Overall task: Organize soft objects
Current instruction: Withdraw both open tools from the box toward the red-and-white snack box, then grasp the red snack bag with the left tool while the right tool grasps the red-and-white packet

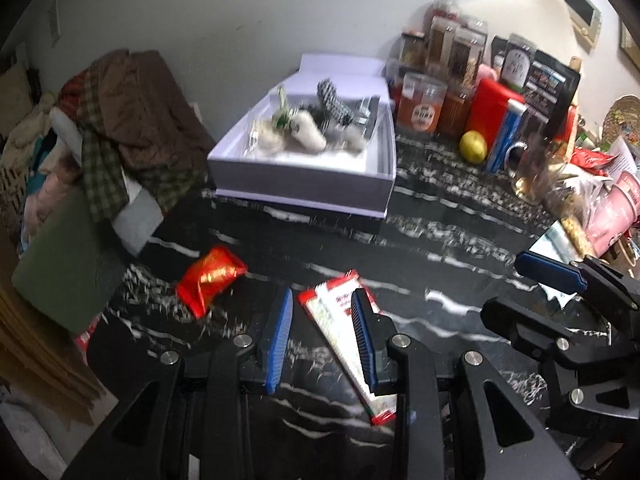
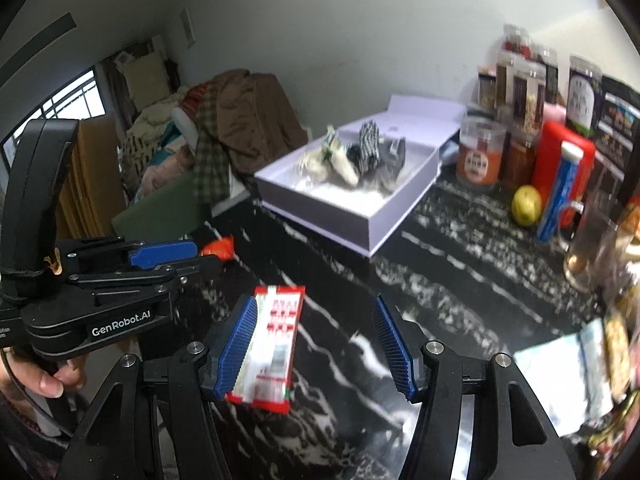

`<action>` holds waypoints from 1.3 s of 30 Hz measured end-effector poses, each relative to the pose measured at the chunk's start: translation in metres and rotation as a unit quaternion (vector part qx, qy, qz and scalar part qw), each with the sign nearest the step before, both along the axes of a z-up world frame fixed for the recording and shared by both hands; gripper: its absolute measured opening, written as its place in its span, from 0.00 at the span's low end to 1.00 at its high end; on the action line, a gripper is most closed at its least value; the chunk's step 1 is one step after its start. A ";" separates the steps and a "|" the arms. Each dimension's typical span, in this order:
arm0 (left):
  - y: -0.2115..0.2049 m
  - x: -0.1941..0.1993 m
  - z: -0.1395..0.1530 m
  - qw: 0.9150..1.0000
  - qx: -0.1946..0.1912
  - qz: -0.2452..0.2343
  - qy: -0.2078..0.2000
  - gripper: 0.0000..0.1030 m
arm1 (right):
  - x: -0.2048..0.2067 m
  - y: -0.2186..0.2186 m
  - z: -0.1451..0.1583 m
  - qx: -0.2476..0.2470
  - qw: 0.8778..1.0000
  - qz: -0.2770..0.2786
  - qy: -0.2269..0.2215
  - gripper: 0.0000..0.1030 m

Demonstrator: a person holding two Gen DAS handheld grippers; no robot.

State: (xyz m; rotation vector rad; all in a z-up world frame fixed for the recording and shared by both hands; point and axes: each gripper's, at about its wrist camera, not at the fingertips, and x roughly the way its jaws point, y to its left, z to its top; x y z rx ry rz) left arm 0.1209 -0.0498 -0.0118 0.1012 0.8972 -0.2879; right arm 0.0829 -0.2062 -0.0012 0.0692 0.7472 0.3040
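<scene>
Black marble-patterned countertop (image 1: 440,240) is filling both views. Lying flat on it is a long red-and-white packet (image 1: 340,340), with a crumpled red wrapper (image 1: 212,280) just beside it. Near the wall, an open white box (image 1: 304,184) is holding several soft, fuzzy items (image 1: 312,128), some white, some houndstooth-patterned. Hovering over the packet, the left gripper (image 1: 322,344) is standing with its jaws apart and nothing clamped between them. Beside it, the right gripper (image 2: 316,352) is hanging wider open and gripping nothing, its blue pads (image 2: 236,348) above the packet.
</scene>
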 end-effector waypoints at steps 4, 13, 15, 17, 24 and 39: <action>0.009 0.002 -0.014 1.000 -0.008 0.015 0.019 0.98 | -0.002 0.003 -0.012 0.001 1.000 0.003 0.020 0.59; 0.040 0.005 -0.022 0.998 -0.020 0.052 0.022 1.00 | 0.002 0.012 -0.028 0.004 0.999 0.010 0.044 0.59; 0.048 0.007 -0.025 0.998 -0.025 0.058 0.023 1.00 | 0.004 0.016 -0.032 0.004 0.999 0.015 0.049 0.59; 0.054 0.008 -0.026 0.997 -0.022 0.066 0.021 1.00 | 0.006 0.021 -0.035 0.002 0.998 0.018 0.053 0.59; 0.074 0.014 -0.029 0.996 -0.015 0.086 0.008 1.00 | 0.019 0.041 -0.053 -0.015 0.997 0.024 0.075 0.65; 0.098 0.045 -0.047 0.995 -0.028 0.091 0.030 1.00 | 0.049 0.089 -0.092 -0.095 0.987 0.034 0.121 0.70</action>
